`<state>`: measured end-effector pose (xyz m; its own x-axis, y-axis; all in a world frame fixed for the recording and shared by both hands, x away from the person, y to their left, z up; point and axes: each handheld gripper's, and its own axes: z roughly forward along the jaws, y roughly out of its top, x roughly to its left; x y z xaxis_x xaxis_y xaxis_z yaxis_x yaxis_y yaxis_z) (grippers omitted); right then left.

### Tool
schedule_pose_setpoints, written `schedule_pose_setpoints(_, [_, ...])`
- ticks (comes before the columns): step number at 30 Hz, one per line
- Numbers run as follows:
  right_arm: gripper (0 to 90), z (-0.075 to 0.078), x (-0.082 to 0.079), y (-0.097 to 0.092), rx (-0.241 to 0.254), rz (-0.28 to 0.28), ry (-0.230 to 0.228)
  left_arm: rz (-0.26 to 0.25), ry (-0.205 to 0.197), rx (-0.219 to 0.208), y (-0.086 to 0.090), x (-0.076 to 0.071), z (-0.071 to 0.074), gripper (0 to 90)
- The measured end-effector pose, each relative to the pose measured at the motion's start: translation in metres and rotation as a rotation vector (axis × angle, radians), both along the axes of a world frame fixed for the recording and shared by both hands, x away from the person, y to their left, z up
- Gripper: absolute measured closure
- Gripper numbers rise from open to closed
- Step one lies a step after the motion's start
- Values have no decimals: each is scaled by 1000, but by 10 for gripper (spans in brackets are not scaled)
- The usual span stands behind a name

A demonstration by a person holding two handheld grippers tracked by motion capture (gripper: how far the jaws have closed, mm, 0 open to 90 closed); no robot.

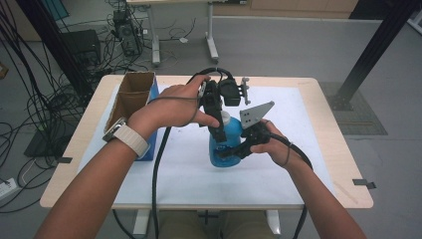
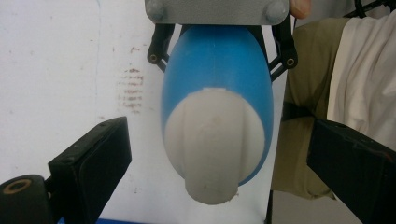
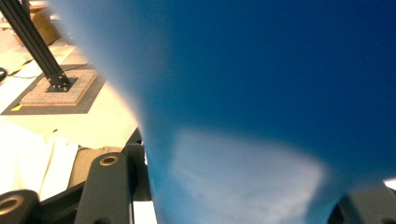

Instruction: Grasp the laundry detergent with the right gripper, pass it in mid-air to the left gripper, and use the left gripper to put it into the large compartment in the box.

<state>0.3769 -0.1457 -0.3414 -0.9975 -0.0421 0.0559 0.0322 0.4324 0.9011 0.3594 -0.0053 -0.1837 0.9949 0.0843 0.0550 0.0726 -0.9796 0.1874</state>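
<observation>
Both grippers work one blue bottle [image 1: 225,144] standing mid-table on the white mat [image 1: 174,164]: the right gripper [image 1: 234,152] clamps its body to steady it, while the left gripper [image 1: 217,130] hovers with jaws apart astride the white cap [image 2: 212,140], apparently poised to grip it.

Lighting: even, soft, overhead; shadows faint on the white surface [image 1: 308,149]. High view: sharp, mild edge distortion. Left gripper view: blue bottle [image 2: 217,84] between the jaws slightly soft. Right gripper view: bottle badly blurred, dim.
</observation>
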Motion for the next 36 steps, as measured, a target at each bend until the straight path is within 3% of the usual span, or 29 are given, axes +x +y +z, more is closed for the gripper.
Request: schedule_pose_setpoints(36, [424, 0, 1, 0, -4, -6, 5, -1, -1, 4, -1, -1, 0, 71])
